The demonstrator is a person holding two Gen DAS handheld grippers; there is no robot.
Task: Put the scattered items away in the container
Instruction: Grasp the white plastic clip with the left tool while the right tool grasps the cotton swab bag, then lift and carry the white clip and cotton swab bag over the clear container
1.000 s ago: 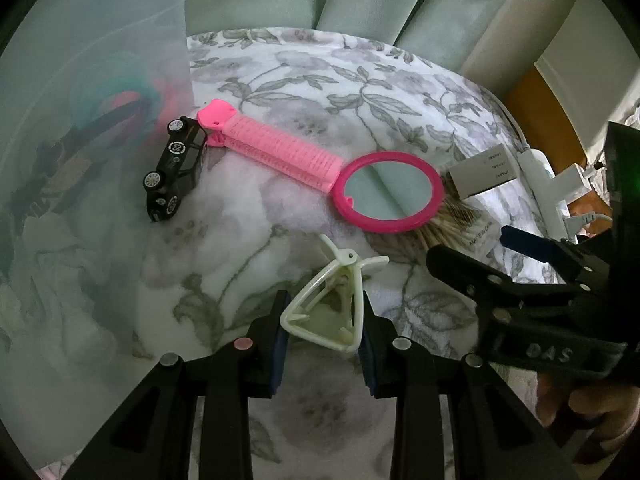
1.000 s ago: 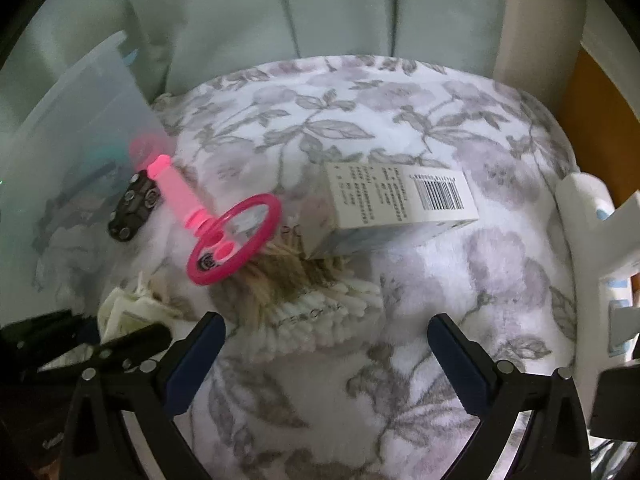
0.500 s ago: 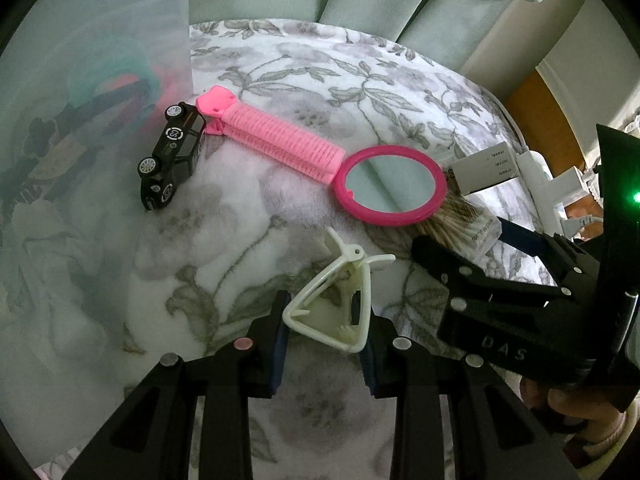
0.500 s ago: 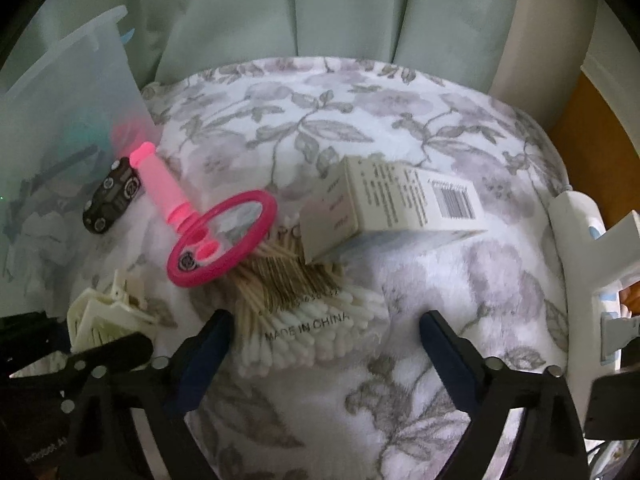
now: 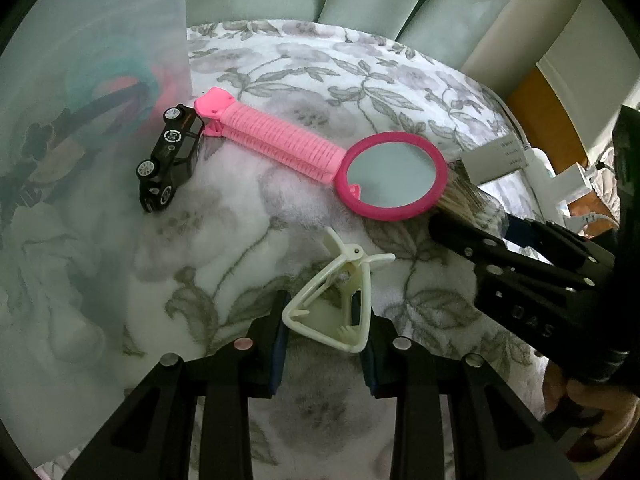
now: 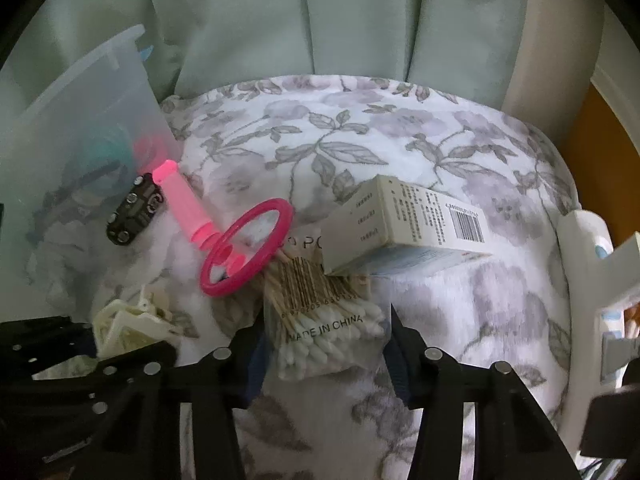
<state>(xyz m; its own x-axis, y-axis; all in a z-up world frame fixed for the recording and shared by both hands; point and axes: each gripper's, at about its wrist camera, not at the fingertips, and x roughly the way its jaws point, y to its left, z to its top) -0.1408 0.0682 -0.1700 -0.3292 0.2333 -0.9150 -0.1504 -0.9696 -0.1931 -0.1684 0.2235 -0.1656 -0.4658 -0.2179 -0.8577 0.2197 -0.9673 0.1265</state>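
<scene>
Translucent plastic forms the container (image 6: pixel 92 92), which stands at the left edge of the floral blanket (image 6: pixel 360 136). Through its wall we make out dim shapes — something teal, something reddish, a dark strap-like piece — so we judge that some items are already inside; what they are we cannot tell.

Outside it we count five items. A black toy car (image 5: pixel 170 158) lies just beside the container wall, touching the end of a pink hand mirror (image 5: pixel 320 162) whose ribbed handle runs toward the car. A bag of cotton swabs (image 6: pixel 324 320) lies partly under the mirror's rim, and a white carton (image 6: pixel 408 224) rests on the bag's far end. A cream hair clip (image 5: pixel 340 304) sits nearest the left wrist camera.

The left gripper (image 5: pixel 324 344) is clamped on the clip, pads pressing both sides; whether the clip is clear of the blanket we cannot tell. The right gripper (image 6: pixel 326 356) has just been closing, with the near end of the swab bag between its fingers. Its pads stand at the bag's edges — we cannot say that they press firmly yet. The two grippers sit close side by side.

Our assessment: the task is partly done. Two items are being picked up, neither yet carried to the container; the car, mirror and carton are untouched. The carton leans on the bag and may shift when the bag is lifted.
</scene>
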